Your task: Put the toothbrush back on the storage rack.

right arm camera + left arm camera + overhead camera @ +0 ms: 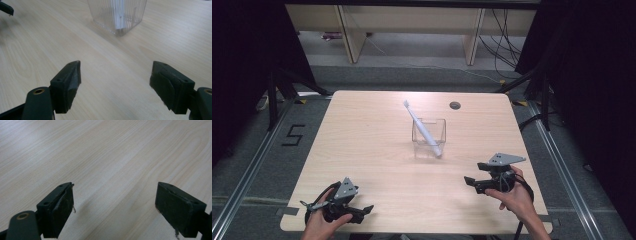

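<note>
My left gripper (362,212) sat at the lower left of the high view, low over the near edge of the table (362,150), its fingers (58,207) spread wide with nothing but bare wood grain between them. My right gripper (469,181) was at the lower right of that view, pointing left across the table, and its fingers (67,85) also stood wide apart and held nothing. The clear ribbed cup (429,131) stood upright a little right of the middle of the table, well apart from both grippers, and a white toothbrush (422,127) leaned in it, head up toward the upper left. In the right gripper view the cup (117,15) was at the top, beyond my fingers
</note>
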{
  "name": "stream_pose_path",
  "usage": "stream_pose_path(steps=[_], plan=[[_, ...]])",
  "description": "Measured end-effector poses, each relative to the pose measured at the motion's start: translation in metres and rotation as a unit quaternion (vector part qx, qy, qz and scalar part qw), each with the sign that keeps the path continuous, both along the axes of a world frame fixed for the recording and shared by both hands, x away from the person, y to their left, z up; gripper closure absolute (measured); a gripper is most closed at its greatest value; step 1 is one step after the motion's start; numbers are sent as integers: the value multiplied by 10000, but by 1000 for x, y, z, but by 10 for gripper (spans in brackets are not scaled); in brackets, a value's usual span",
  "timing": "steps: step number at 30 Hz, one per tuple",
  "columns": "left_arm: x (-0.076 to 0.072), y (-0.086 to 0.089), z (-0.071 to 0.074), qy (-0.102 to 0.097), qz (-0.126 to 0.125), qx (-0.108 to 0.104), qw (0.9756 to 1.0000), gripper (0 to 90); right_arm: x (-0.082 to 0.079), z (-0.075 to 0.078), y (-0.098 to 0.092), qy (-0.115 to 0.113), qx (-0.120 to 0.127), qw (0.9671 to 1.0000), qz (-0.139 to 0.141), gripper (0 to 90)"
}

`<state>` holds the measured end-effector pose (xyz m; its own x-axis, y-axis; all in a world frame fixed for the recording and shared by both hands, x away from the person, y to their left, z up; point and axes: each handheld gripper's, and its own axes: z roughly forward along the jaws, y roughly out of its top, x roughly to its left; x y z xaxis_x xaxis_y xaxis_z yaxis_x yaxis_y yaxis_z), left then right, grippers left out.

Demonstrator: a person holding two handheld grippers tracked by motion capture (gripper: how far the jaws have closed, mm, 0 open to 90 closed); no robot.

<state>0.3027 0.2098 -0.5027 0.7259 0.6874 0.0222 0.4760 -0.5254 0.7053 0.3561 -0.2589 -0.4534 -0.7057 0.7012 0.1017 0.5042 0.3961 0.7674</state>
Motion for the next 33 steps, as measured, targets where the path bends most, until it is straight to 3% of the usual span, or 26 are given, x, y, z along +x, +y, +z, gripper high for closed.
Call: stream_pose_path(steps=[1, 3, 4, 5, 6, 7, 8, 10, 13, 14, 16, 17, 21, 23, 25, 26, 27, 28, 33], plan=[[0, 1, 1, 53, -21, 22, 10000, 149, 0, -2, 0, -39, -15, 10000, 20, 255], [0, 1, 1, 21, -31, 13, 10000, 149, -4, -4, 2, 222, 91, 9997, -84, 255], [0, 1, 1, 17, -35, 14, 10000, 149, -3, -5, -1, 40, -55, 10000, -9, 255], [0, 1, 0, 10, -36, -18, 10000, 149, -4, -6, 1, 171, 79, 9998, -7, 255], [0, 0, 0, -16, -24, -26, 10000, 149, -4, -6, -2, 65, -54, 9999, 66, 255], [1, 1, 0, -54, -35, -10, 10000, 149, -7, -6, -1, 165, -4, 9998, -65, 254], [0, 1, 0, -20, -31, -21, 10000, 149, -6, -7, -2, 40, -18, 10000, 28, 254], [0, 1, 1, 5, -34, 23, 10000, 149, -9, -8, -2, 208, 59, 9998, 6, 252], [0, 0, 1, -17, -8, -13, 10000, 149, -11, -10, -5, 28, -84, 10000, 5, 251], [0, 0, 1, -17, -9, -19, 10000, 149, -13, -11, -4, 144, -9, 9999, -15, 250], [0, 1, 1, 9, -41, -4, 10000, 149, -15, -12, -5, 137, -12, 9999, 22, 244], [0, 0, 1, -1, -40, -13, 10000, 149, -15, -13, -7, 25, -91, 9999, 34, 237], [-1, 0, 2, -48, -30, -28, 10000, 149, -20, -16, -7, 188, -78, 9998, 14, 218], [-1, 0, 2, -6, -75, 3, 10000, 149, -20, -18, -9, 151, -92, 9998, 103, 217], [-1, 0, 2, -24, -84, 15, 10000, 149, -23, -18, -10, 201, -98, 9997, 12, 213], [-1, 0, 3, -19, -84, 21, 10000, 149, -22, -19, -12, 96, -122, 9998, 91, 208], [-1, 0, 3, -17, -79, 21, 10000, 149, -24, -19, -12, 210, -80, 9997, -19, 203], [-1, 0, 3, -21, -82, 20, 10000, 149, -23, -19, -14, 85, -171, 9998, 42, 200], [-1, 0, 3, -34, -53, -24, 10000, 149, -27, -26, -16, 184, -253, 9995, -10, 184]])
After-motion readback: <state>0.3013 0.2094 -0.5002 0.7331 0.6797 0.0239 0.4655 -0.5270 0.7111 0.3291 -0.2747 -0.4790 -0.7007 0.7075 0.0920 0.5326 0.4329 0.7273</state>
